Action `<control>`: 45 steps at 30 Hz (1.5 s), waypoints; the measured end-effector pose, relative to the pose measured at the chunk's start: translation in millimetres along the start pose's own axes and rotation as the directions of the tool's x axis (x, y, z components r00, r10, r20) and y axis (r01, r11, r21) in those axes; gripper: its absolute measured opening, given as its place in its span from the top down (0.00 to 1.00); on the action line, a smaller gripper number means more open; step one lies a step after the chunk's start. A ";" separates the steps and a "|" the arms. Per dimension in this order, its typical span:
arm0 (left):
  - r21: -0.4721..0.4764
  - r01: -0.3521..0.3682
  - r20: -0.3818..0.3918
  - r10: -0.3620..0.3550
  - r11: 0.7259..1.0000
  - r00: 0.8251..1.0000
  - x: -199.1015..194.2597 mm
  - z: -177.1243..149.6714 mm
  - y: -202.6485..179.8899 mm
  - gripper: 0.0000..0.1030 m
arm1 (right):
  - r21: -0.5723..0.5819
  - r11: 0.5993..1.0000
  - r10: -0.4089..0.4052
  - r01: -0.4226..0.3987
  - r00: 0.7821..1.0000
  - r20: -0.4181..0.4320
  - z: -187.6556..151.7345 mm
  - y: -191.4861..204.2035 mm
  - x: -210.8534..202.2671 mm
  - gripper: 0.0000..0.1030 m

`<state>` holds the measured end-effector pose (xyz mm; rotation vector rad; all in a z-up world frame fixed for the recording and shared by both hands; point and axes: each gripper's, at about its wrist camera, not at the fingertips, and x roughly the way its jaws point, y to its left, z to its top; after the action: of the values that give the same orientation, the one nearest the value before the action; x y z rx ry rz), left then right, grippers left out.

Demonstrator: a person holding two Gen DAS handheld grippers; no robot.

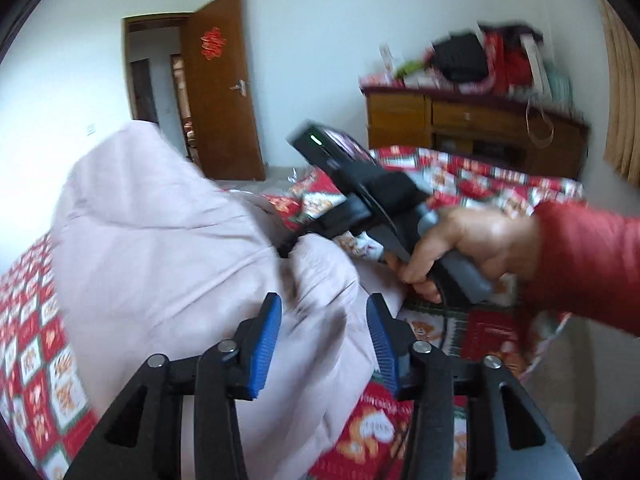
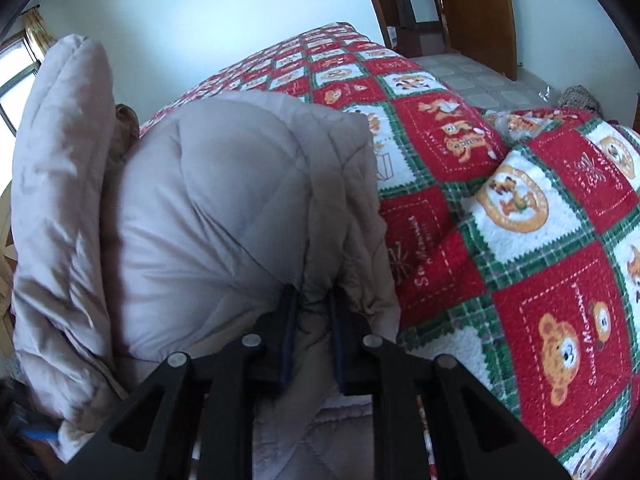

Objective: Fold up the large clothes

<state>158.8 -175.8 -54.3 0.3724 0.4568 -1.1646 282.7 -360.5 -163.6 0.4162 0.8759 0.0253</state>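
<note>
A pale pink-beige quilted coat (image 1: 160,240) lies bunched on a bed with a red, green and white bear-print blanket (image 1: 24,320). My left gripper (image 1: 322,304) stands open; its blue pads (image 1: 268,336) are apart on either side of the coat's fabric and do not press on it. A hand (image 1: 472,240) in a red sleeve holds my right gripper (image 1: 286,246), whose tip is sunk in a fold of the coat. In the right wrist view the right gripper (image 2: 313,300) is shut on the coat's (image 2: 208,208) seamed edge. One puffy part of the coat stands raised at the left.
The blanket (image 2: 520,240) covers the bed to the right of the coat. A brown door (image 1: 216,88) stands open at the back. A wooden dresser (image 1: 472,128) piled with bags and clothes (image 1: 480,60) is beyond the bed, with a curtain (image 1: 620,100) to its right.
</note>
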 end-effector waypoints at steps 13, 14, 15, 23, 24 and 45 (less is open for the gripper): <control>-0.533 -0.286 -0.008 0.334 0.796 0.943 17.0 -15.6 187.8 0.33 | 0.097 0.995 0.000 -0.002 1.000 0.021 -13.1 1.7 -6.6 0.84; -0.523 -0.281 0.004 0.331 0.805 0.944 25.5 -11.0 184.6 0.34 | 0.115 0.993 0.009 -0.012 1.000 0.029 -16.4 0.3 -7.4 0.84; -0.518 -0.262 0.019 0.317 0.815 0.948 32.7 -5.8 180.6 0.34 | 0.132 0.991 0.016 -0.022 0.999 0.047 -20.5 -1.2 -9.0 0.84; -0.317 -0.320 -0.046 0.322 0.893 0.945 77.3 27.0 117.9 0.34 | 0.133 0.991 -0.025 0.016 0.997 0.073 -26.5 5.7 -11.5 0.84; -0.289 -0.343 -0.055 0.342 0.894 0.938 85.0 26.9 112.3 0.34 | 0.139 0.990 -0.026 0.015 0.997 0.079 -26.7 4.9 -12.1 0.85; -0.142 -0.471 -0.166 0.448 0.871 0.878 120.1 23.1 101.1 0.34 | -0.044 0.999 0.026 -0.023 0.997 0.073 36.2 39.5 -53.5 0.70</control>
<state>295.5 -246.4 -93.3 0.3760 0.5449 -0.6289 281.1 -346.8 -89.1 0.3855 0.7963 0.0512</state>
